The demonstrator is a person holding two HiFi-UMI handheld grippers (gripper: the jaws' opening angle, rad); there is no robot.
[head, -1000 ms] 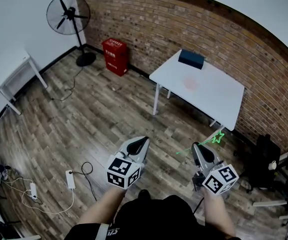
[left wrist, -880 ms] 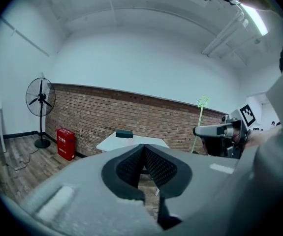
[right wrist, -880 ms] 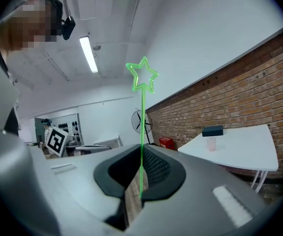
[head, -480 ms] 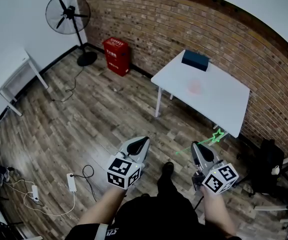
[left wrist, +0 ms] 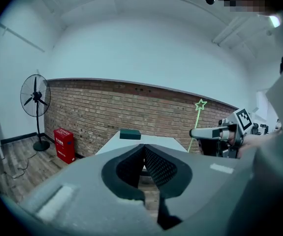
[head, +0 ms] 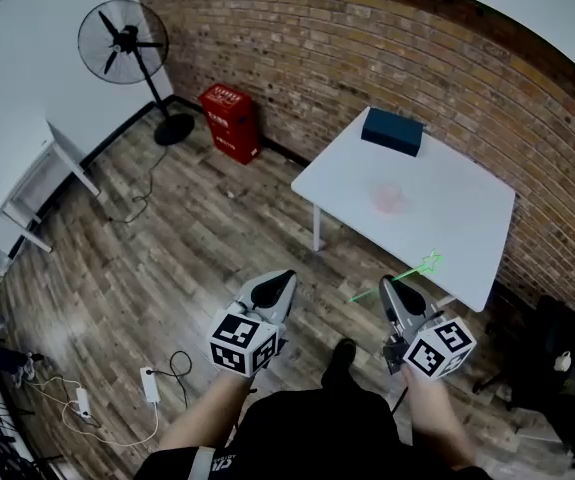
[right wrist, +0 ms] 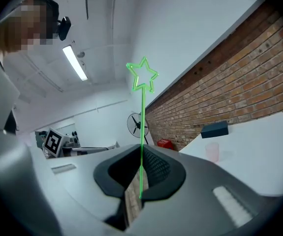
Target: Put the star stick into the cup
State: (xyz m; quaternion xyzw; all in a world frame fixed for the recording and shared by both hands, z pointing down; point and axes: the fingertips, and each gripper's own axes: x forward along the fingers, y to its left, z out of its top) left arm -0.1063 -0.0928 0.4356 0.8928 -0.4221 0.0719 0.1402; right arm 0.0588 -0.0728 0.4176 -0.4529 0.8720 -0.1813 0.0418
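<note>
My right gripper (head: 392, 290) is shut on a thin green star stick (head: 407, 274), whose star end points toward the white table (head: 457, 230). In the right gripper view the stick (right wrist: 141, 127) rises straight up from between the jaws, star on top. A pale pink cup (head: 389, 199) stands upright mid-table, ahead of and well apart from both grippers; it shows right of the jaws as the cup (right wrist: 211, 152). My left gripper (head: 279, 286) is held level over the wooden floor, jaws together with nothing in them. From the left gripper view (left wrist: 142, 147) the right gripper (left wrist: 198, 132) and star stick (left wrist: 198, 113) show at the right.
A dark blue box (head: 392, 131) lies at the table's far edge by the brick wall. A red bin (head: 229, 118) and a standing fan (head: 122, 43) are at the back left. A power strip with cables (head: 150, 385) lies on the floor; a black chair (head: 542, 358) stands right.
Both grippers have travelled forward with the person's step, so the white table and cup now sit closer. The stick stays in the right gripper; the left gripper stays shut.
</note>
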